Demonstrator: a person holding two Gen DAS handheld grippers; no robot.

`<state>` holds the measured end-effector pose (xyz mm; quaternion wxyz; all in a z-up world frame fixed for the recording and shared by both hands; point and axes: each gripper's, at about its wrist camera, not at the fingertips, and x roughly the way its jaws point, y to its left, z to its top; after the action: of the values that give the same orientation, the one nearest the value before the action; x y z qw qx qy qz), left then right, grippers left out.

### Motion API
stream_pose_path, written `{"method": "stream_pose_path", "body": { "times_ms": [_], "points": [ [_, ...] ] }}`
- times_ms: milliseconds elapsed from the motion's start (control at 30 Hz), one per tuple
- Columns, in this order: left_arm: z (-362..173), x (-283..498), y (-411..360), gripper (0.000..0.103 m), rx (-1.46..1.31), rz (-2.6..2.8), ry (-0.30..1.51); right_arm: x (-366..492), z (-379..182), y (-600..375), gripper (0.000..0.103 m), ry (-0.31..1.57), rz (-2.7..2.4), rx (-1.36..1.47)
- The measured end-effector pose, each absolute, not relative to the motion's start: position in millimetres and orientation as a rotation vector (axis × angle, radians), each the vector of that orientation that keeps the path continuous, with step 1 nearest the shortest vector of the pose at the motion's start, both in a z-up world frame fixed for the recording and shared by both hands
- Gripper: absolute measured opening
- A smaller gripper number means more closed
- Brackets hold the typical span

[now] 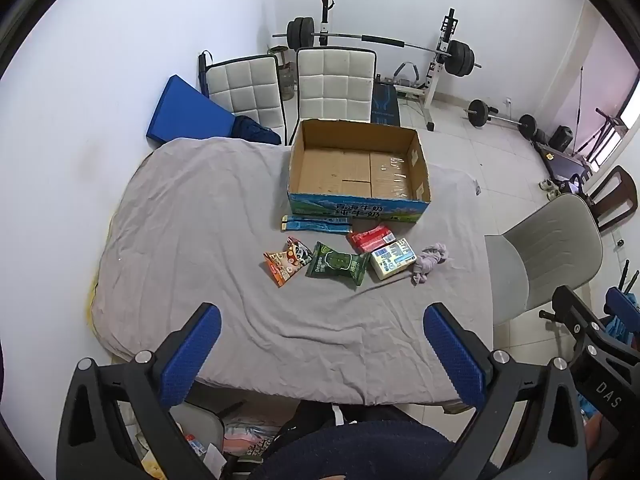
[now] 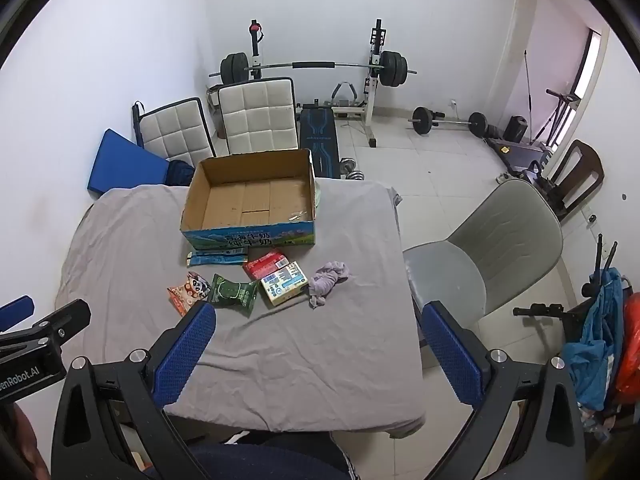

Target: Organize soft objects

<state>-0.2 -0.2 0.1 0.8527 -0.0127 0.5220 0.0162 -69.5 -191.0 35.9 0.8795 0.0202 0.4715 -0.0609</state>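
Observation:
An open, empty cardboard box [image 1: 356,168] [image 2: 252,200] stands at the far side of the grey-covered table [image 1: 192,240] [image 2: 320,344]. In front of it lie a blue flat packet [image 1: 316,224], a red packet [image 1: 370,238], a white-blue tissue pack [image 1: 394,259] [image 2: 284,283], a green pouch [image 1: 338,266] [image 2: 234,292], an orange snack bag [image 1: 286,262] [image 2: 186,294] and a crumpled lilac cloth [image 1: 430,262] [image 2: 328,280]. My left gripper [image 1: 320,352] and my right gripper [image 2: 316,352] are both open and empty, above the table's near edge.
A grey chair [image 1: 548,248] [image 2: 480,248] stands at the table's right. Two white padded chairs [image 1: 336,84] and a blue mat [image 1: 188,112] are behind the table. A barbell rack [image 1: 380,44] and weights are at the back wall.

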Motion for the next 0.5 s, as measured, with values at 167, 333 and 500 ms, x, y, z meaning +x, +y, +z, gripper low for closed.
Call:
{"method": "stream_pose_path", "body": {
  "times_ms": [167, 333, 500],
  "points": [
    [-0.1, -1.2, 0.9, 0.103, -0.031, 0.03, 1.1, -73.2, 36.3, -196.3, 0.103, 0.972, -0.111, 0.058],
    [-0.6, 1.8, 3.2, 0.103, -0.032, 0.036, 1.103, -67.9, 34.6, -196.0, 0.103, 0.975, -0.114, 0.054],
    [-4.3, 1.9, 5.7, 0.103, -0.026, 0.038, 1.1, -69.4, 34.2, -197.4, 0.103, 0.974, -0.111, 0.051]
  ]
}}
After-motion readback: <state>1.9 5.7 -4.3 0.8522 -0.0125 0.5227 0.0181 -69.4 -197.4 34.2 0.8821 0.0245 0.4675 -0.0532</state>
